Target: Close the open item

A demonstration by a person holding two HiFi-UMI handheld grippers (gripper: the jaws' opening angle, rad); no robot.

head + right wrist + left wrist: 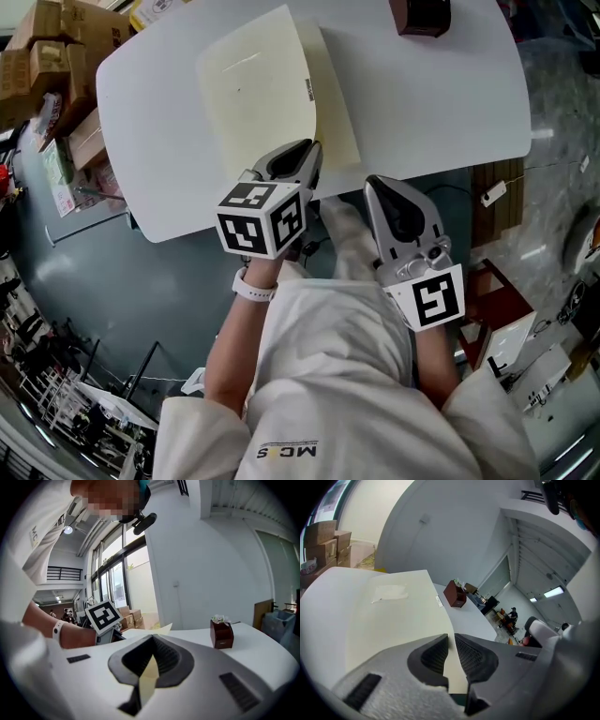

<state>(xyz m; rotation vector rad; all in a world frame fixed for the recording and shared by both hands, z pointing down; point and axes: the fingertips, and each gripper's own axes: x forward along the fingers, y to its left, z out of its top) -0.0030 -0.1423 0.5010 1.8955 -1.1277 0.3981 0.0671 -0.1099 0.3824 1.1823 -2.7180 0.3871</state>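
The folder (262,103) is cream, the table (422,94) white (box (422,14) maroon).

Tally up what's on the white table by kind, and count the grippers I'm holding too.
Cream folder: 1
Dark red tissue box: 1
Grippers: 2, the left gripper and the right gripper
Total: 4
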